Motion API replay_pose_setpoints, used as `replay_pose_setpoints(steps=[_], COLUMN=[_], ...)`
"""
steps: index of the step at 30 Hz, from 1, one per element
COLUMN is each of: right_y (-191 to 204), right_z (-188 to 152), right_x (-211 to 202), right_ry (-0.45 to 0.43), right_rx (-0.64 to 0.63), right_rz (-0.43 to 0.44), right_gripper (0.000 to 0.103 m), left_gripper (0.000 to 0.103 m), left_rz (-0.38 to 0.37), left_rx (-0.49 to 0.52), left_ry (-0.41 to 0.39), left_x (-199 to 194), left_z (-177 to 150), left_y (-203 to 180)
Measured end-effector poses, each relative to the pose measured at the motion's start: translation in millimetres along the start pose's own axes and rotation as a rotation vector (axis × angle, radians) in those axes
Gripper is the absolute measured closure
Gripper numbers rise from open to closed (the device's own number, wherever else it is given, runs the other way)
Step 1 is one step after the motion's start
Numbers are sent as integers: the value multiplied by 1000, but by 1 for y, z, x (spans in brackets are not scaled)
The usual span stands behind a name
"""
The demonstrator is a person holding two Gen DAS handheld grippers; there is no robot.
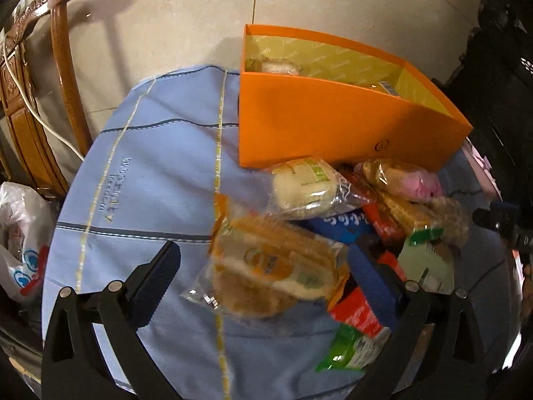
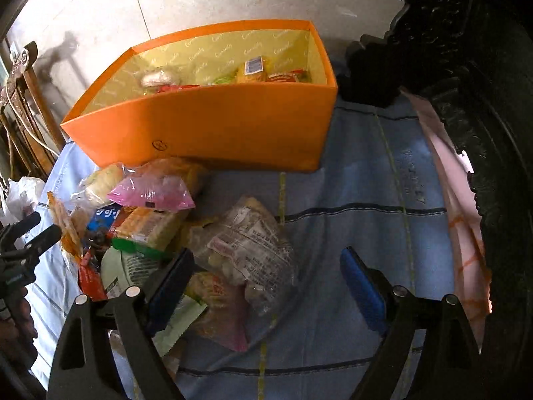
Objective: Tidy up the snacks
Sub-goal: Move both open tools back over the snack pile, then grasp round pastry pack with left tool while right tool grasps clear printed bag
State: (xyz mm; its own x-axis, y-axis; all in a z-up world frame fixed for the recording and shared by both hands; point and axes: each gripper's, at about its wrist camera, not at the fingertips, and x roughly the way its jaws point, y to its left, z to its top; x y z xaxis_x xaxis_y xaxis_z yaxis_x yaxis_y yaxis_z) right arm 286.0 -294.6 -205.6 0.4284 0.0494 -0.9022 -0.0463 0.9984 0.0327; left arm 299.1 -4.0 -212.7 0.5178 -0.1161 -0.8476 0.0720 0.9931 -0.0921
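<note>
Sandwich pack (image 1: 273, 266) between left hand-held gripper's (image 1: 266, 266) fingers.

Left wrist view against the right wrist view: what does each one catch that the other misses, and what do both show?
Only the left wrist view shows the plastic bag off the table's edge and the sandwich pack between the open left gripper.

Only the right wrist view shows the pink paper, the clear printed bag by the open right gripper, and most of the box's contents.

Both show the orange box, the blue cloth and the snack pile.
</note>
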Motion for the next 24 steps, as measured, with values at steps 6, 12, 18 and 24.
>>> replay_pose_setpoints(steps=[6, 12, 18, 24], right_y=[-4, -3, 8, -6], right_z=[13, 18, -4, -17], right_x=[11, 39, 56, 30], right_ry=[-11, 42, 118, 87], right_rx=[-23, -52, -115, -5], right_rz=[-26, -16, 38, 132], right_gripper=[14, 14, 47, 55], left_gripper=[5, 8, 33, 44], left_rz=[13, 37, -41, -162], left_rx=[17, 33, 91, 48], left_ry=[22, 26, -3, -28], left_x=[18, 32, 24, 1], left_z=[0, -3, -8, -21], left_y=[-15, -17, -20, -5])
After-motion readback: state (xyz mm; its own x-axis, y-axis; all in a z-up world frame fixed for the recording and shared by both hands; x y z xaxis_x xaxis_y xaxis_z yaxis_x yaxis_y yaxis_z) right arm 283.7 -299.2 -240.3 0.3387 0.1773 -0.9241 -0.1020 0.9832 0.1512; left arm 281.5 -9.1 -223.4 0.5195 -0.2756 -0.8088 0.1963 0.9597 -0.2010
